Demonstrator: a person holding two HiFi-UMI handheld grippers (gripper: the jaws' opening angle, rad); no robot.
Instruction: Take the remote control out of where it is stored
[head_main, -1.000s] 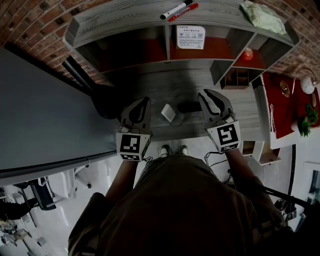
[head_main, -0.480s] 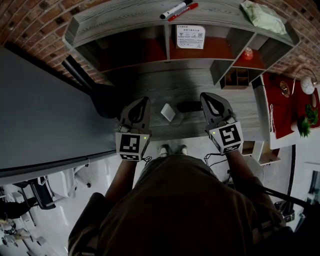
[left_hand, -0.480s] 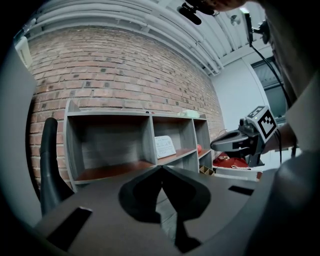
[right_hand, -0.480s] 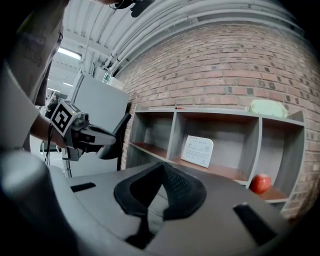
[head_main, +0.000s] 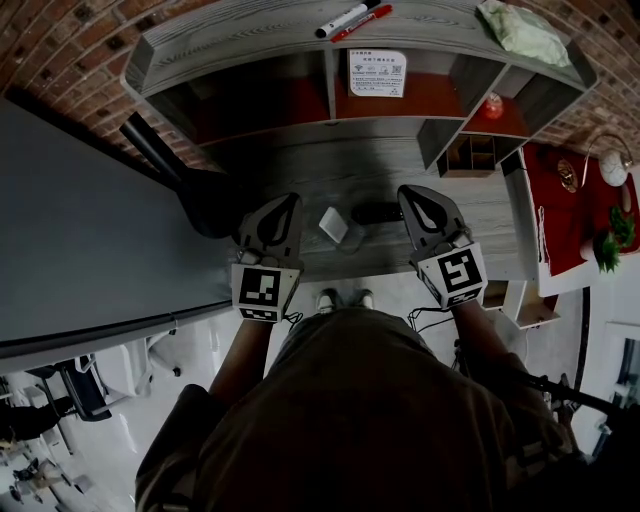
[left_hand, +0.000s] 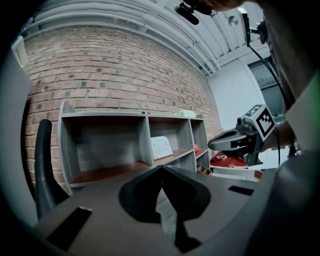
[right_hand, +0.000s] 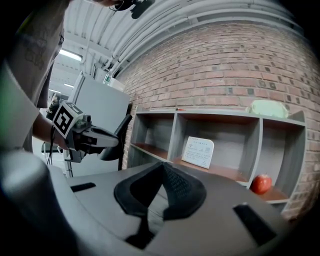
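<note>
A dark flat oblong thing (head_main: 377, 213), possibly the remote control, lies on the grey desk (head_main: 350, 170) between my two grippers; neither gripper view shows it. My left gripper (head_main: 292, 199) hovers over the desk's front edge, to the left of it. Its jaws meet at the tips with nothing between them (left_hand: 161, 167). My right gripper (head_main: 408, 191) hangs just right of the dark thing, not touching it. It is shut and empty as well (right_hand: 163, 164). Both point level at the shelf unit (head_main: 330, 60).
A small white block (head_main: 332, 224) lies left of the dark thing. The shelf unit holds a white card (head_main: 378, 73) and a red apple (head_main: 495, 105); on top lie two markers (head_main: 352, 18) and a green cloth (head_main: 523, 30). A large monitor (head_main: 80, 230) stands at left.
The right gripper's jaws have closed from slightly apart to shut, with nothing between them. Both hands have stayed in place.
</note>
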